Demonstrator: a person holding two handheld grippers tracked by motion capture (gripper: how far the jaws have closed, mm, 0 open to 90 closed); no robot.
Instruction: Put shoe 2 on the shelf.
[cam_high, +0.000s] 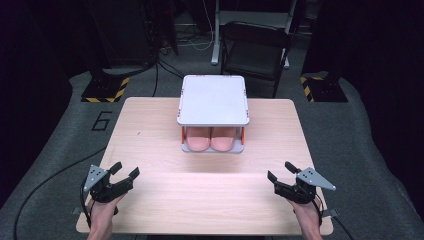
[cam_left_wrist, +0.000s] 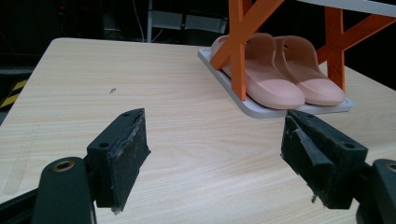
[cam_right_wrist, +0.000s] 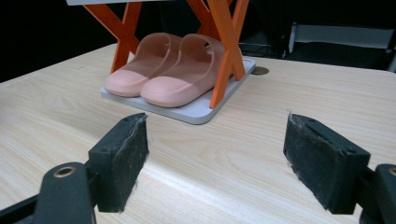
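A small two-level rack with a white top shelf, orange X-shaped legs and a grey bottom plate stands at the middle of the wooden table. A pair of pink slippers lies side by side on the bottom plate, toes toward me; I also see the slippers and the slippers from either side. My left gripper hovers near the front left corner, open, nothing between its jaws. My right gripper is at the front right, likewise open and empty. Both point toward the rack from a distance.
The light wooden table has bare room on both sides of the rack and in front of it. A dark folding chair stands behind the table. Black-and-yellow striped bases sit on the floor at the back.
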